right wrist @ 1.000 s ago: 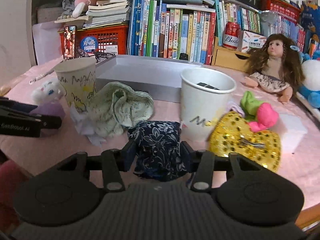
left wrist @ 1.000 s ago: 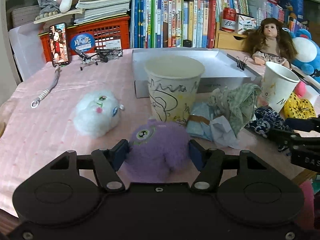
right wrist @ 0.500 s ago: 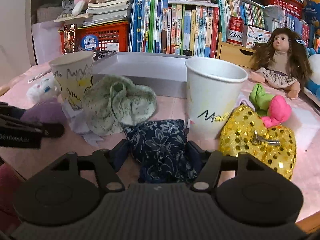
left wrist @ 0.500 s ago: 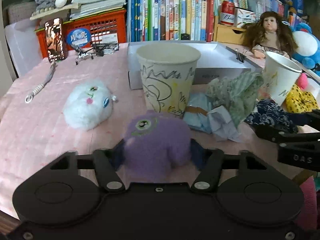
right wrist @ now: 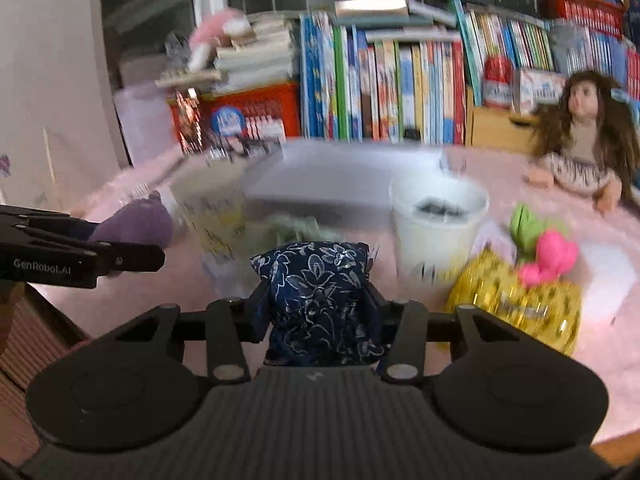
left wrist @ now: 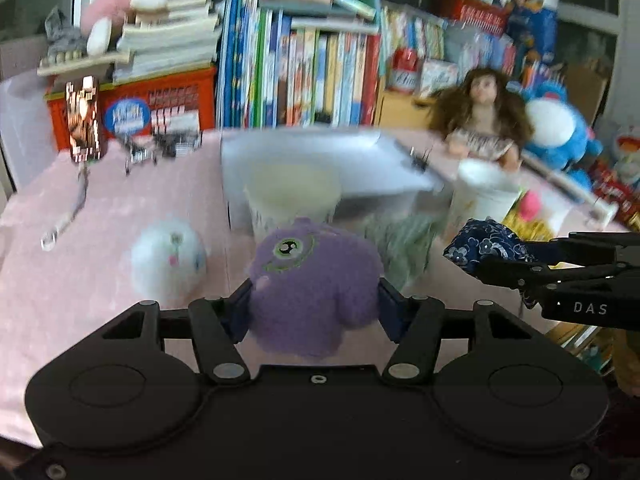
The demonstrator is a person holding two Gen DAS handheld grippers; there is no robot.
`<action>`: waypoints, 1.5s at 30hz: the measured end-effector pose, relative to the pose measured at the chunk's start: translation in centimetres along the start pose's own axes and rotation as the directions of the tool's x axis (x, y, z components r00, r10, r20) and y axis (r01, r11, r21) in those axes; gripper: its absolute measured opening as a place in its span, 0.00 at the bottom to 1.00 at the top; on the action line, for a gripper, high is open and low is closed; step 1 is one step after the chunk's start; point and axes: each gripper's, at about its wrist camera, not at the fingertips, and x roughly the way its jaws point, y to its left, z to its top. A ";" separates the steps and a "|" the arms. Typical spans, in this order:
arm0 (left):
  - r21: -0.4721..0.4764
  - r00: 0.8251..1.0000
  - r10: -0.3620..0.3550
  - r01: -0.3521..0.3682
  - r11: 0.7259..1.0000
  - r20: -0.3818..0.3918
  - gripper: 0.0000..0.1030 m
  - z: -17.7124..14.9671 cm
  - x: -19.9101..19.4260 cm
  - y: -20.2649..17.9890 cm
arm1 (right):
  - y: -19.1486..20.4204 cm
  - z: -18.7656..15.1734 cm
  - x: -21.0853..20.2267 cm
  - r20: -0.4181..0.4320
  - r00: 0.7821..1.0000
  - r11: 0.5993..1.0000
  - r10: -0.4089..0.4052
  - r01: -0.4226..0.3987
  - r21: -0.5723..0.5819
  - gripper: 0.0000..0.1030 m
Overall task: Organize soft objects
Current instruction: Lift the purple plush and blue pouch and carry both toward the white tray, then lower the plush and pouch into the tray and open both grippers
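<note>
The left gripper (left wrist: 314, 308) is squeezing a purple fuzzy toy (left wrist: 314, 284) around its middle. The right gripper (right wrist: 318, 312) is squeezing a dark blue flowery pouch (right wrist: 320, 300) the same way. Both things look lifted up off the pink tablecloth (left wrist: 80, 280).

The purple toy looks light and squishy, so it should bend in when pinched. Its fat middle is a good place to hold it. The blue pouch looks soft and floppy too, and its cloth may be a bit shiny and slippery, so a grip low on its body seems safest.

In the left view, a drawn-on paper cup (left wrist: 292, 196) sits at 12 o'clock from the purple toy. A white fluffy toy (left wrist: 168, 258) lies at 9 o'clock. In the right view, a white cup (right wrist: 438, 224) stands at 1 o'clock from the pouch, and a gold sparkly thing (right wrist: 516, 304) lies at 3 o'clock.

Both pictures are blurry. The green cloth (right wrist: 298, 230) behind the pouch is smeared. Something dark is inside the white cup, but I cannot tell what. The bottoms of both held things are hidden behind the grippers.
</note>
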 end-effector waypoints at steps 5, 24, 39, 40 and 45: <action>0.019 0.996 -0.019 0.018 1.000 0.082 0.57 3.7 -1.5 0.8 | -1.0 3.0 -1.6 0.097 0.995 1.000 -0.006 0.003 0.024 0.49; -0.137 0.985 -0.087 0.066 0.988 -0.152 0.57 20.0 13.7 3.4 | -7.1 16.5 10.3 -0.158 0.985 0.980 -0.069 0.097 0.176 0.50; -0.193 0.916 -0.015 -0.068 0.979 -0.400 0.57 18.9 26.8 4.8 | -9.5 15.5 20.1 -0.359 0.930 0.945 -0.075 0.182 0.272 0.51; -0.200 0.914 -0.016 -0.072 0.977 -0.406 0.57 18.7 27.3 5.0 | -9.9 15.6 20.3 -0.354 0.934 0.940 -0.057 0.170 0.297 0.51; -0.225 0.900 -0.026 -0.081 0.971 -0.435 0.57 18.2 28.9 5.4 | -10.7 15.2 21.7 -0.381 0.924 0.921 -0.032 0.175 0.347 0.52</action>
